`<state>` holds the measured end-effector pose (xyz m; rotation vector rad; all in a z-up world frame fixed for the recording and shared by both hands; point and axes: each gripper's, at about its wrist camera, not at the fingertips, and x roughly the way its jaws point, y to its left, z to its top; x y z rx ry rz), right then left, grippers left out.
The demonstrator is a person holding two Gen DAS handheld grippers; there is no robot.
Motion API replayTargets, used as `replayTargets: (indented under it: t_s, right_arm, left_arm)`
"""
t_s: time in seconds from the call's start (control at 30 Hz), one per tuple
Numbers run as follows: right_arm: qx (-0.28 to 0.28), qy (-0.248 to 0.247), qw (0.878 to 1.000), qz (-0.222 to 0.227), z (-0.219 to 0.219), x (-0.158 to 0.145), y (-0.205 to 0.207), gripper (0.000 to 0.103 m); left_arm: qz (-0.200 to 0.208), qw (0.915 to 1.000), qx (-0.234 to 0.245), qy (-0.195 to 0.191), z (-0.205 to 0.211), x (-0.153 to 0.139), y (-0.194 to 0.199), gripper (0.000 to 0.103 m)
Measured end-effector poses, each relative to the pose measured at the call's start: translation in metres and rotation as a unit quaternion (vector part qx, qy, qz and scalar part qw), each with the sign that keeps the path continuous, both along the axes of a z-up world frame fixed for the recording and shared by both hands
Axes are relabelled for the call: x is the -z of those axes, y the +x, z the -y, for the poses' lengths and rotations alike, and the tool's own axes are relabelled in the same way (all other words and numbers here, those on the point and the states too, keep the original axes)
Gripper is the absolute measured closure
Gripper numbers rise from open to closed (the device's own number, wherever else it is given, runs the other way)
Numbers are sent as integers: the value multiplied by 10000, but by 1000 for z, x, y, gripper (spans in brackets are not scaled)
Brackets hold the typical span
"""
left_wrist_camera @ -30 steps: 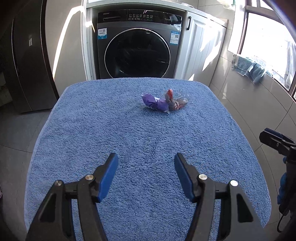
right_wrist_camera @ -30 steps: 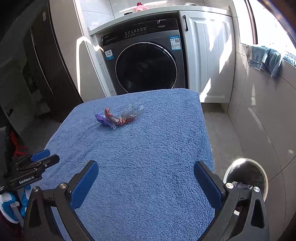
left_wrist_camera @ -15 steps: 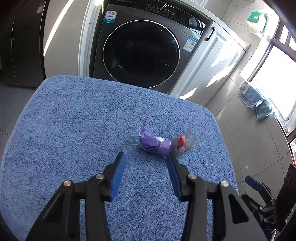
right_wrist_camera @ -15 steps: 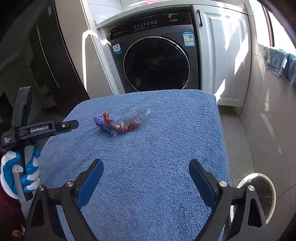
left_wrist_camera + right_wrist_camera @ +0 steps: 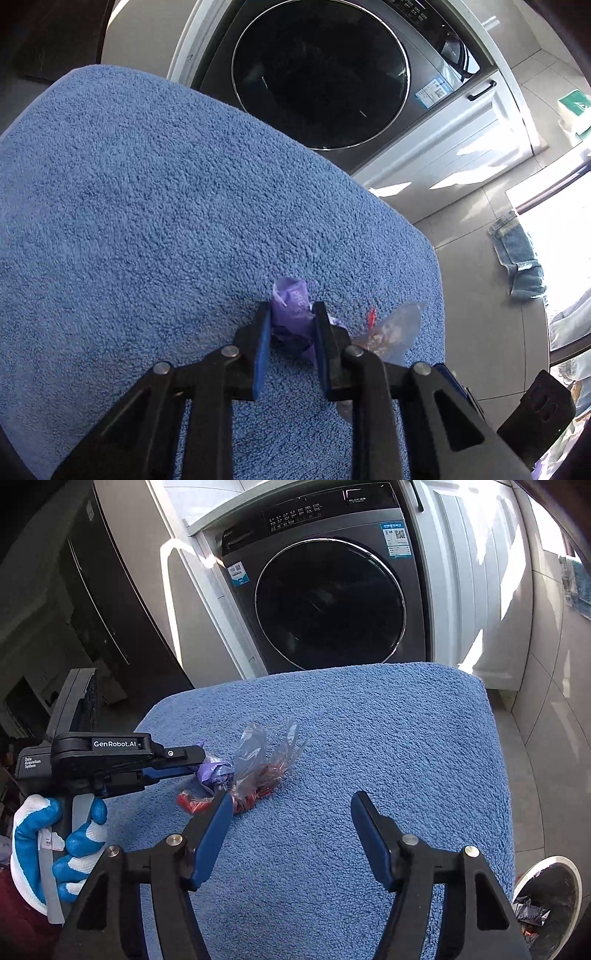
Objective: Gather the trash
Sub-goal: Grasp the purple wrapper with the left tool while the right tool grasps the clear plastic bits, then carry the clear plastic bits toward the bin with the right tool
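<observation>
A crumpled purple wrapper [image 5: 291, 314] lies on the blue towel [image 5: 147, 221]. My left gripper [image 5: 290, 314] is shut on the purple wrapper; it also shows in the right wrist view [image 5: 216, 771]. A clear plastic wrapper with red bits [image 5: 395, 328] lies just to its right, touching it, seen too in the right wrist view [image 5: 266, 760]. My right gripper [image 5: 291, 805] is open and empty, low over the towel [image 5: 369, 738], its left finger next to the red bits.
A dark front-loading washing machine [image 5: 328, 598] stands behind the towel-covered table. A round trash bin [image 5: 550, 897] with trash in it sits on the floor at the right. Denim cloth [image 5: 517, 258] hangs near the window.
My left gripper moved forward and down and closed on the purple wrapper. My right gripper moved forward toward the trash and narrowed its opening somewhat.
</observation>
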<state>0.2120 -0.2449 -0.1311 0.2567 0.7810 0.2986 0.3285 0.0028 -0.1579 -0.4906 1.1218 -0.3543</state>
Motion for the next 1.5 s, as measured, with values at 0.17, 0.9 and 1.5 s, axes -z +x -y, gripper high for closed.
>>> replayTargets:
  t_s: [0.17, 0.9, 1.5]
  right_arm:
    - [-68, 301, 9994, -152, -7, 13, 22, 47]
    - [-798, -138, 9964, -257, -62, 11, 14, 92]
    - [-898, -1084, 9900, -14, -73, -22, -139, 92]
  left_arm:
    - [72, 9999, -41, 67, 0, 2, 2, 85]
    - [901, 9926, 54, 811, -43, -33, -78, 89]
    - [1500, 9733, 104, 1733, -78, -69, -215, 89]
